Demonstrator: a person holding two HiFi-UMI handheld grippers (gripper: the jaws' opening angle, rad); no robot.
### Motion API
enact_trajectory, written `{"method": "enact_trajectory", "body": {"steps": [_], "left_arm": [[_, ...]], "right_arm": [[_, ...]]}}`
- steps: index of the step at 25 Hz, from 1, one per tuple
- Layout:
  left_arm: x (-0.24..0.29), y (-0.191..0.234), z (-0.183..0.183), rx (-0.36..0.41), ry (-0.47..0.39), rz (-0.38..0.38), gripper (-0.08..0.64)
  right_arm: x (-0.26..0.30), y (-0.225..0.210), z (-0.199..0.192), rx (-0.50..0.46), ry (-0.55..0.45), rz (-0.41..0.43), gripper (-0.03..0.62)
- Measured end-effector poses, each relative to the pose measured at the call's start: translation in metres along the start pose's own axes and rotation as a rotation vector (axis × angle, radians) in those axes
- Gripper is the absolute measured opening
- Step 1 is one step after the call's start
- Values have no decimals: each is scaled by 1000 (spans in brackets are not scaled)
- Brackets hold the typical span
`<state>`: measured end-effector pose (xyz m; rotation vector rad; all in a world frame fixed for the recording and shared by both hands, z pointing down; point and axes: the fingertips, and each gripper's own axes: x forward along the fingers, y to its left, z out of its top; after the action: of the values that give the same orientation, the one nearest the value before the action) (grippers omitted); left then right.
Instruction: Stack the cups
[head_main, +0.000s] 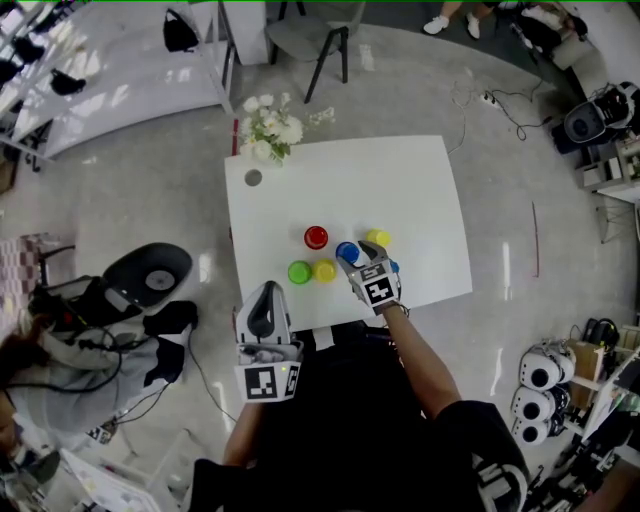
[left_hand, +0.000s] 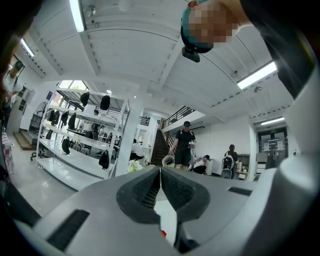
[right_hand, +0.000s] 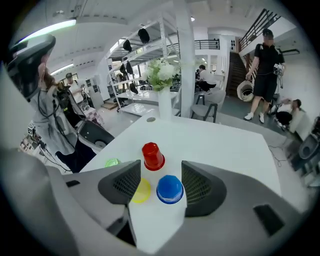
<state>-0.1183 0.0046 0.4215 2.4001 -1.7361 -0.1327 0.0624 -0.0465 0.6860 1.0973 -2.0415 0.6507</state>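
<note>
**Hovering over the blue cup with nothing plainly stacked**

The right claw (right_hand: 161, 166) is released: its jaws stand wide apart and tip steeply down, and the pads are not touching anything. The blue cup (right_hand: 170, 189) stands mouth-down on the tabletop (head_main: 400, 190) in the gap below them. The left claw (left_hand: 160, 172) is clenched on nothing and held level, just off the near edge.

Around the blue cup, the red cup (right_hand: 152, 156) sits just beyond it, also mouth-down. The yellow cup (right_hand: 142, 191) is just to its left, half hidden behind a jaw, and the green cup (right_hand: 112, 162) is further left. A second yellow cup (head_main: 377, 238) stands to the right of the blue one. A speck of blue beside the right claw may be another cup, but I cannot tell.

Every cup I can see seems to stand singly, so the stacking looks barely begun, if at all.

The cups crowd the middle of the near edge. The far half and the right side of the tabletop give open room. The flowers (head_main: 270, 128) stand off the far left corner, well away from the cups.
</note>
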Motion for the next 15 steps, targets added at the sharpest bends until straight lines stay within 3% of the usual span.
{"method": "enact_trajectory", "body": {"steps": [8,15], "left_arm": [[1,-7,15,3,-15,-4,23],[3,-13,16,8,-16,-6,22]], "right_arm": [[27,-19,-45,19,172,-15,273],[41,-20,-68,18,252,3,264]]}}
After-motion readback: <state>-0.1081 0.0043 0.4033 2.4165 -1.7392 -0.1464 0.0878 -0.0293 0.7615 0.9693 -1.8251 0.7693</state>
